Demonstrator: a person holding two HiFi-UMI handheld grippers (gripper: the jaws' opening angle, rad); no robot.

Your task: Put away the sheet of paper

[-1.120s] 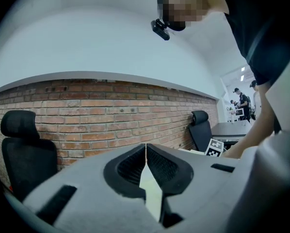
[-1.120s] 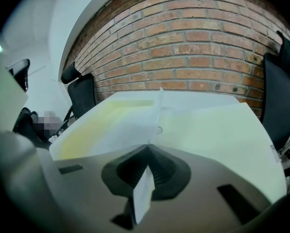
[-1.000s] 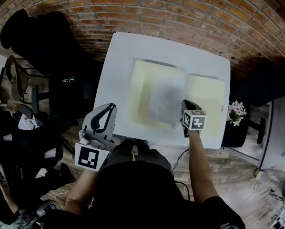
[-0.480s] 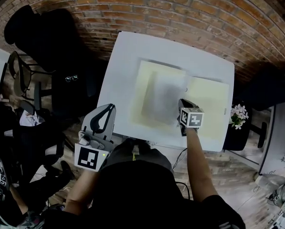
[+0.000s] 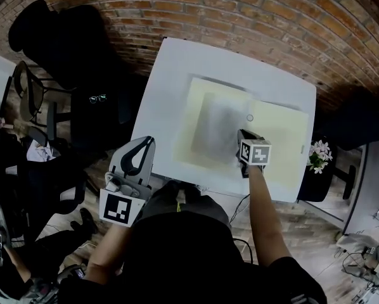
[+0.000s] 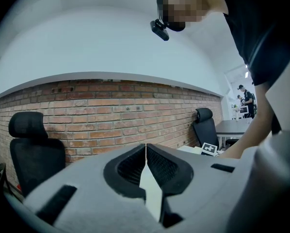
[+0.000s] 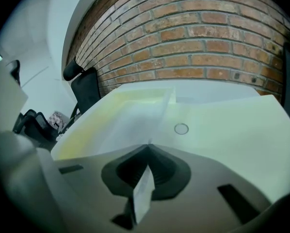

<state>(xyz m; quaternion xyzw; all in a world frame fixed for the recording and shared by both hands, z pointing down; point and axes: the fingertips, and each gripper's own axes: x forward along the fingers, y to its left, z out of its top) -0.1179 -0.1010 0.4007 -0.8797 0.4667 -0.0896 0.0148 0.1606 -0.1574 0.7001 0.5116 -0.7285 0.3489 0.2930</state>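
Right gripper: jaws together, pinching what looks like the near right corner of the sheet of paper, pointed down over the open yellow folder in the middle of the desk. Sheet spread toward 10 o'clock from the grip, over the folder's left half. Left gripper: jaws together, empty, off the desk edge at 7 o'clock. Treat the sheet as very light, limp and easily creased. Expect sag from a one-corner hold. Grip only at the corner margin, move slowly, avoid tugging against the folder.
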